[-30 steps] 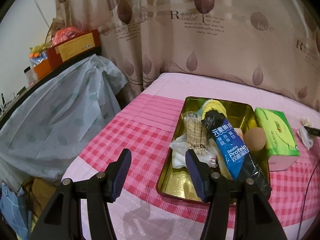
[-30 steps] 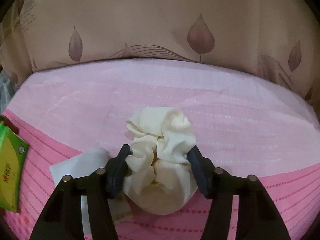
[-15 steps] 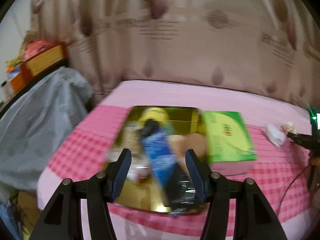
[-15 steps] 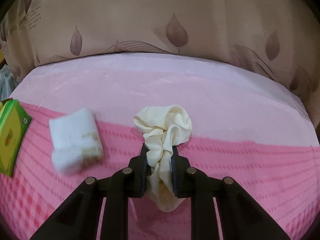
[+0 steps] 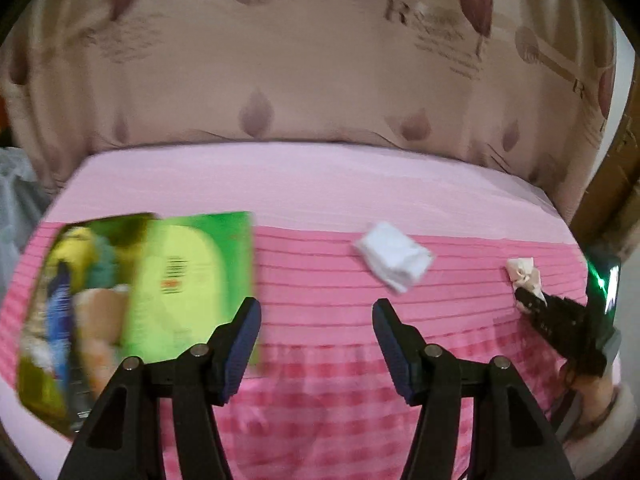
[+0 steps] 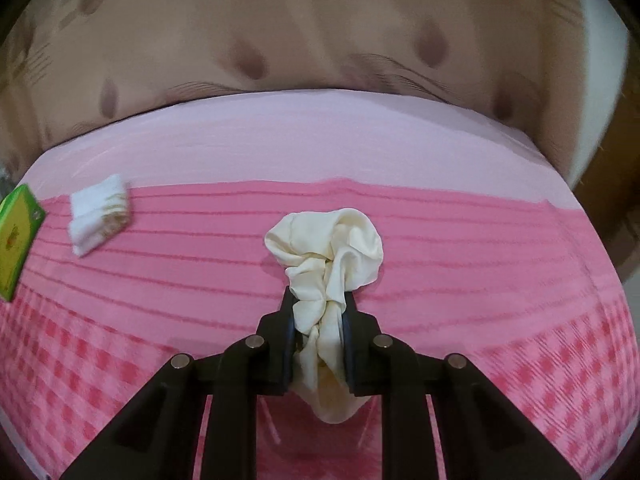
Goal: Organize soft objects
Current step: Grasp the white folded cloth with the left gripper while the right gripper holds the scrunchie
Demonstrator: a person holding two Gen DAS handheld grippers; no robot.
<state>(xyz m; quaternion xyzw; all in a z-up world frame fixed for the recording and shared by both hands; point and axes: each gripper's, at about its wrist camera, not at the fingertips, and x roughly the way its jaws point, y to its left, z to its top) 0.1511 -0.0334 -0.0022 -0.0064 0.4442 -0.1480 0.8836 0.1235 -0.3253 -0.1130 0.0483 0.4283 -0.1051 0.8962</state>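
Right gripper (image 6: 318, 316): fingers drawn narrow and clamped on a cream cloth (image 6: 326, 248). The cloth is bunched; its crumpled upper part bulges above the fingertips at frame centre, and a tail hangs below between the finger bases. Whether the cloth touches the surface beneath cannot be told from this view.

Left gripper (image 5: 316, 320): fingers spread wide, nothing between them. They stand at lower centre of the left wrist view, above the pink checked cover (image 5: 320, 400).

In the left wrist view, the right gripper (image 5: 528, 300) appears at the right edge of the frame as a dark body pointing up and left, with the cream cloth (image 5: 522, 274) at its tip. A green light (image 5: 596, 280) shows on the device just behind it.

A folded white cloth (image 5: 394, 260) lies on the striped band of the cover, right of centre in the upper half, apart from both grippers. In the right wrist view the same white cloth (image 6: 100, 214) lies at the left, with yellowish marks on one edge.

A green pack (image 5: 196, 280) sits at the left of the left wrist view, blurred; its corner shows at the far left edge of the right wrist view (image 6: 16, 244), near the white cloth but apart from it. Left of the pack lies a gold tray (image 5: 40, 392) holding mixed items, too blurred to identify singly.

A beige curtain (image 5: 320, 60) with a leaf print fills the upper half of both views.
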